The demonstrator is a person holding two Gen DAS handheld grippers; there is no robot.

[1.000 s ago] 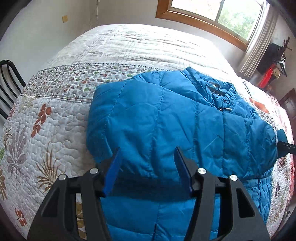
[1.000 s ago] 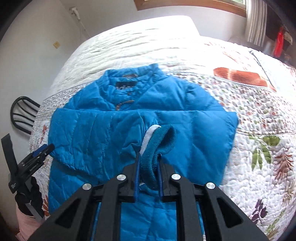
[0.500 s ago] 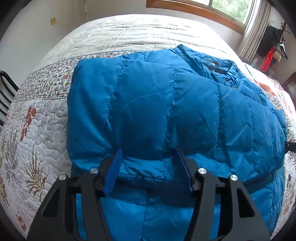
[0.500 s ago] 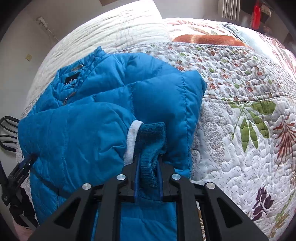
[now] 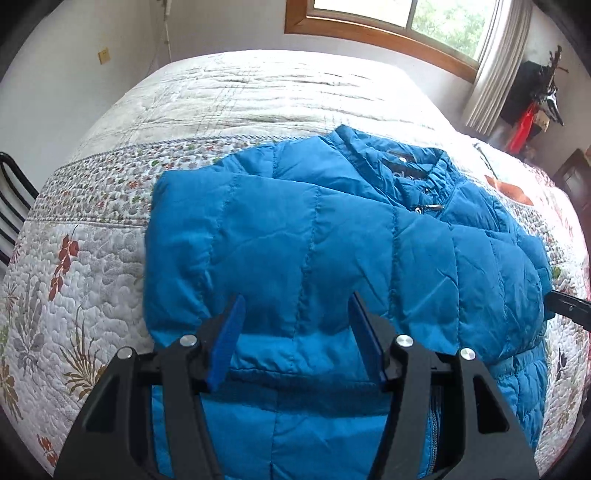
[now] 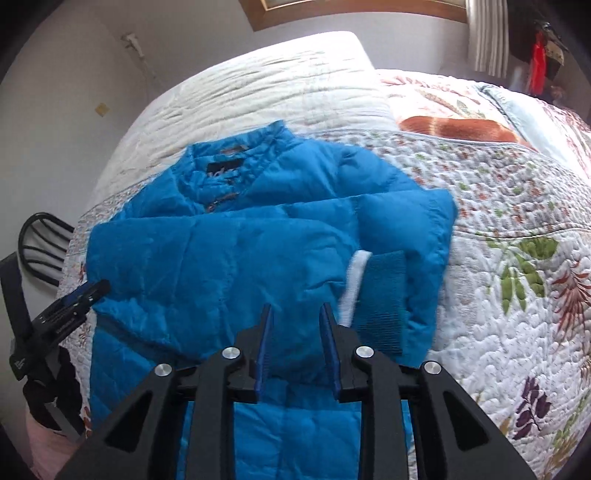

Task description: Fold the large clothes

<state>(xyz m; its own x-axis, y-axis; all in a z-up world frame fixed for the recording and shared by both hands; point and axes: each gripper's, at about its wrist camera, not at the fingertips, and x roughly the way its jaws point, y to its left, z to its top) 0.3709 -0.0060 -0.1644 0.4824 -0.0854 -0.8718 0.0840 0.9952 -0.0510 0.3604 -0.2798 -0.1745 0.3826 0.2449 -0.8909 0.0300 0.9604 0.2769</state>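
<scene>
The jacket [image 5: 314,243] is blue quilted cloth with a slight sheen and stitched channels; its cuff [image 6: 382,299] is ribbed matt knit with a white edge. Under it, the bedspread [image 5: 92,266] is matt stitched cotton-like cloth, floral-printed. Behind the bed, the window frame [image 5: 369,33] is varnished wood.

Blue puffer jacket [image 5: 332,240] lies on the quilted bed [image 5: 92,258], both sleeves folded across its front. Left gripper [image 5: 295,332] hovers above the folded sleeve, fingers [image 5: 227,339] apart, nothing between them.
</scene>
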